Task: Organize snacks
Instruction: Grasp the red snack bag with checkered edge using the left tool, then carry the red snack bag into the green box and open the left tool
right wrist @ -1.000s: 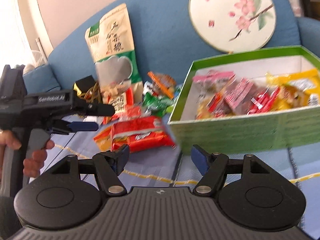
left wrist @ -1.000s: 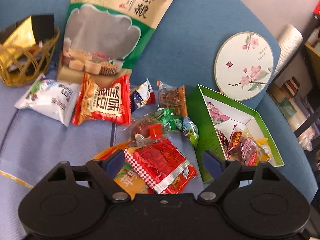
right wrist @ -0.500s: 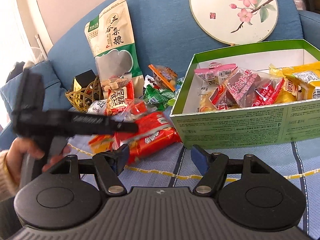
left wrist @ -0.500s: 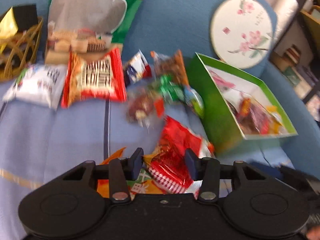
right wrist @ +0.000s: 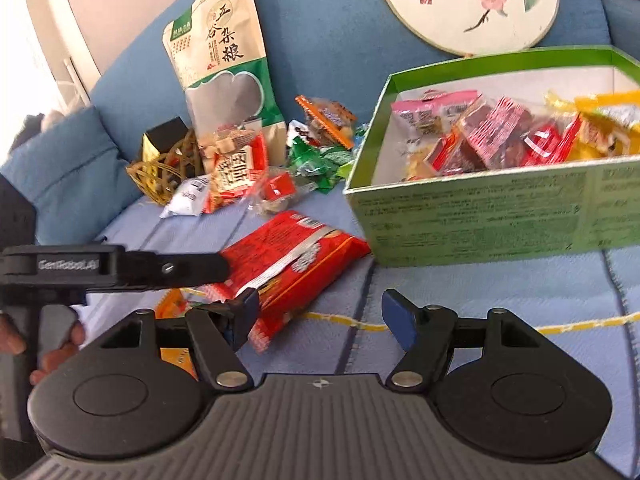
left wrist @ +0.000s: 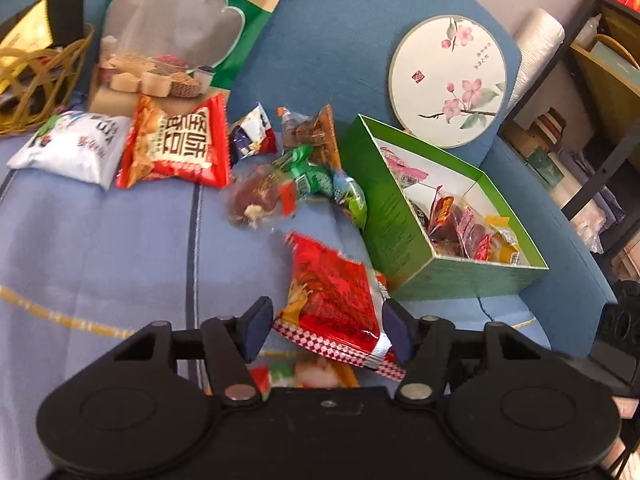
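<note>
Starting at the far left of the sofa, a woven basket sits well apart from the action, with a white packet and a red noodle packet lying just beside it below the tall grain bag. Further right, a loose cluster of small wrapped sweets lies on the blue sofa cover.

The left gripper has its jaws apart with the red snack packet between them. The right pad looks to be touching the packet's edge; the left pad stands clear of it, so I would not call this a firm hold. From the right wrist view the packet appears to rest with its far end on the cover, close to the green box.

The right gripper hangs with jaws apart and nothing between them, in front of the box, which already holds several wrapped snacks.

The risk I see lies in that loose grip: the foil wrapper is slick and puffy, so if the left gripper lifts before both pads bite, the packet may slide out or swing. Another orange packet lies underneath and could be dragged along. Carried low, the packet could catch the box's near wall and push the light box away.
</note>
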The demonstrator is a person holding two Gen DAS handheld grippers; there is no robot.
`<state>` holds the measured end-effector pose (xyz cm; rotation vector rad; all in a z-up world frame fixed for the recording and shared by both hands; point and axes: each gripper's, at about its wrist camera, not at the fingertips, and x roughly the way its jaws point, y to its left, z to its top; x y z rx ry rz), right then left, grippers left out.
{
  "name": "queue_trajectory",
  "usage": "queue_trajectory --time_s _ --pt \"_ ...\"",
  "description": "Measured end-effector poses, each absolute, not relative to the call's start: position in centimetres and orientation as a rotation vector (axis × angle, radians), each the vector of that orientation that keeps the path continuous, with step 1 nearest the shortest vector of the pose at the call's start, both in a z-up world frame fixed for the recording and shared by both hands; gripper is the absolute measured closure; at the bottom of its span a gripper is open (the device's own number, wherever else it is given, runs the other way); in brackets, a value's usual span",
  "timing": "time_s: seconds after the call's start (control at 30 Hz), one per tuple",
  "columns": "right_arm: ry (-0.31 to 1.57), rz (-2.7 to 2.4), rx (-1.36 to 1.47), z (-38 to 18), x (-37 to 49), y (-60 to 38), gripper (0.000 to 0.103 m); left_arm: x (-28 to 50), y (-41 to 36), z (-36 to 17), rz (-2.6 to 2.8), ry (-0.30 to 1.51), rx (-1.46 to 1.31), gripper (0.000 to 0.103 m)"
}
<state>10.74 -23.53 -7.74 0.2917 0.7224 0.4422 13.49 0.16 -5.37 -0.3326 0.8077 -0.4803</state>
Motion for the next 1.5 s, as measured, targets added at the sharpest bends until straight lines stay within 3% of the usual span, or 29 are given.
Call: queue_trajectory --time_s 0.1,0.23,0.53,0.6,0.63,0.67,0.77,0.8,1.0,1.23,1.5 --pt "0.742 0.479 0.357 -8.2 10.9 -23.3 0.0 14.7 0.5 -5.7 -0.516 0.824 -0.367 0.028" --pt "0.749 0.508 0.407 -8.6 11.3 -23.0 0.0 15.3 1.1 -6.5 -0.559 0.837 -0.387 0.036" --pt "0.761 0.514 0.466 -9.3 12.4 -22.8 0.012 16.0 1.8 -8.1 -0.571 0.885 -0.436 0.045" --pt "0.76 0.506 0.479 -9.5 12.6 -22.9 0.016 16.0 2.0 -8.3 -0.566 0.879 -0.448 0.058" --pt "0.758 0.499 0.477 -9.4 12.7 -22.9 0.019 16.0 1.9 -8.3 -0.567 0.88 -0.443 0.075" --pt "0.759 0.487 0.466 -9.4 12.8 -22.9 0.028 15.9 1.8 -8.3 -0.566 0.877 -0.43 0.078" --pt "0.76 0.481 0.403 -9.0 12.6 -22.6 0.037 15.1 1.4 -8.0 -0.57 0.864 -0.406 0.09" --pt "0.756 0.476 0.374 -8.7 12.5 -22.5 0.043 14.8 1.4 -7.7 -0.576 0.856 -0.409 0.09" --pt "0.592 0.507 0.235 -4.9 10.2 -22.5 0.048 12.5 1.1 -4.2 -0.618 0.732 -0.399 0.092" --pt "0.414 0.442 0.193 -1.3 9.0 -24.9 0.049 13.1 -2.5 -0.8 -0.677 0.624 -0.405 0.092" --pt "0.329 0.262 0.22 -0.6 10.7 -30.9 0.05 18.0 -10.6 -0.3 -0.751 0.629 -0.381 0.091"
